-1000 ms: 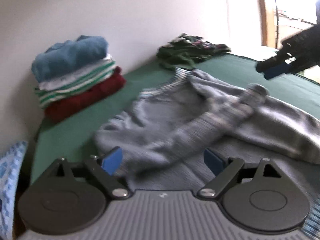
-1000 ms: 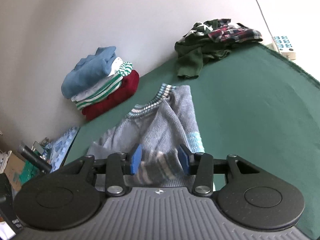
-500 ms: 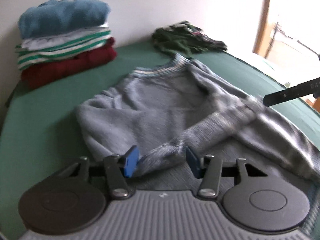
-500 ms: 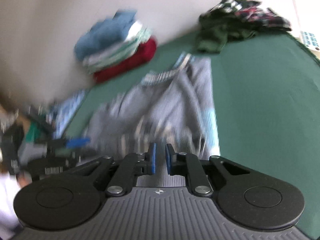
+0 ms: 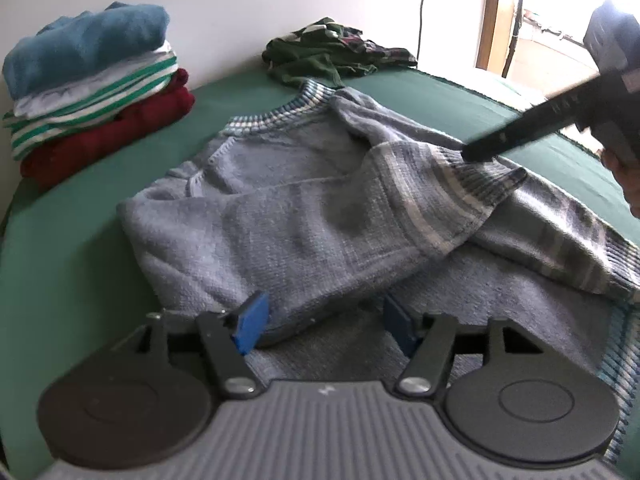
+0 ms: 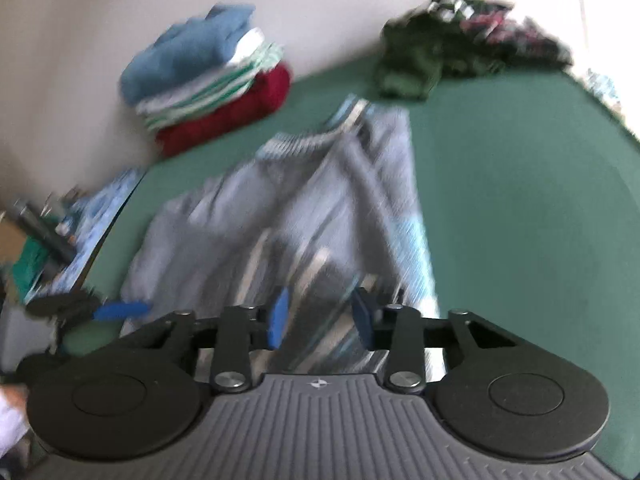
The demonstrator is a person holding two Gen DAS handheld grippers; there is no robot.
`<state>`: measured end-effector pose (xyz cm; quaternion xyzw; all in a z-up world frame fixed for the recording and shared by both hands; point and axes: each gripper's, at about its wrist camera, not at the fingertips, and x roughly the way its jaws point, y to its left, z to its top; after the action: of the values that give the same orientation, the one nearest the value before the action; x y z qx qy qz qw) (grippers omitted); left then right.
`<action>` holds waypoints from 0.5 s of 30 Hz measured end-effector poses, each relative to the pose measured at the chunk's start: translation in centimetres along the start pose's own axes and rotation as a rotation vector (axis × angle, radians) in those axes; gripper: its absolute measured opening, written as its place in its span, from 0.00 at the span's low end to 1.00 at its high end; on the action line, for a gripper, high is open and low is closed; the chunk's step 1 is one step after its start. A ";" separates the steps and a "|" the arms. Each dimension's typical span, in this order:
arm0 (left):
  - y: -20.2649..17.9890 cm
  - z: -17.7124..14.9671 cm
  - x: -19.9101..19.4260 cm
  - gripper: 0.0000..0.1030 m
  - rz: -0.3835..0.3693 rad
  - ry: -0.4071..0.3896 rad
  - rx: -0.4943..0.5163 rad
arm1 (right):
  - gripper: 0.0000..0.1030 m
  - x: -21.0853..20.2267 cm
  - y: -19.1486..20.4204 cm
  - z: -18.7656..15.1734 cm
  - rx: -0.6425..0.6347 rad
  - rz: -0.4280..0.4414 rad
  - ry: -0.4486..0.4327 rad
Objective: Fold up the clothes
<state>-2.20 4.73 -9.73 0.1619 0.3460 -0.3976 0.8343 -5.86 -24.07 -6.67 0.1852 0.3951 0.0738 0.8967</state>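
The grey-blue sweater lay spread on the green table, collar toward the wall, with both sleeves drawn across the body and crossing near the hem. The left claw sat low at the near edge with its jaws apart, the folded left sleeve lying between them but not pinched. The right claw was also apart, straddling the striped cuff; the right wrist view was blurred, so contact with the cuff could not be confirmed.

Risks, as judged from this arrangement:

- The knit was thick and slack. If either claw closed on one layer only, lifting would likely peel the sleeve off the body and undo the crossed fold.
- The upper cuff lay loosely over the other sleeve. A sideways drag would probably pull it out of line.
- The hem reached the table edge on the right side. A pull toward the person could slide the garment off.
- The folded stack and the unfolded pile stood well apart from the sweater, so collision there appeared unlikely.
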 end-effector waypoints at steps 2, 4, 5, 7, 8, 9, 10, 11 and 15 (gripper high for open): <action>-0.1 -0.3 -0.2 0.68 -0.002 -0.005 -0.007 | 0.37 -1.0 0.3 -1.0 -0.031 0.002 0.035; -0.2 -0.4 -0.2 0.69 -0.001 -0.009 -0.015 | 0.37 -2.0 0.2 -2.1 -0.044 -0.024 0.058; -0.2 -0.4 -0.2 0.70 0.000 -0.011 -0.020 | 0.37 -2.6 0.1 -2.6 -0.045 -0.039 0.066; -0.3 -0.4 -0.1 0.72 0.002 -0.013 -0.029 | 0.37 -3.4 -0.6 -3.2 0.006 -0.047 0.048; -0.3 -0.3 0.0 0.73 0.003 -0.014 -0.033 | 0.37 -3.6 -1.1 -3.4 0.050 -0.040 0.032; -0.4 -0.3 0.0 0.75 0.004 -0.015 -0.038 | 0.37 -3.4 -1.4 -3.3 0.095 -0.034 0.014; -0.4 -0.3 0.0 0.76 0.005 -0.016 -0.042 | 0.37 -3.2 -1.8 -3.3 0.141 -0.029 -0.003; -0.5 -0.3 0.1 0.76 0.007 -0.017 -0.046 | 0.37 -2.9 -2.2 -3.3 0.187 -0.024 -0.021; -0.7 -0.3 -0.4 0.76 0.003 -0.020 -0.048 | 0.38 -1.5 -2.9 -3.1 0.276 -0.021 -0.093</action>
<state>-3.07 4.69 -9.61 0.1383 0.3467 -0.3893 0.8421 -9.19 -26.34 -8.67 0.3057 0.3614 0.0006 0.8809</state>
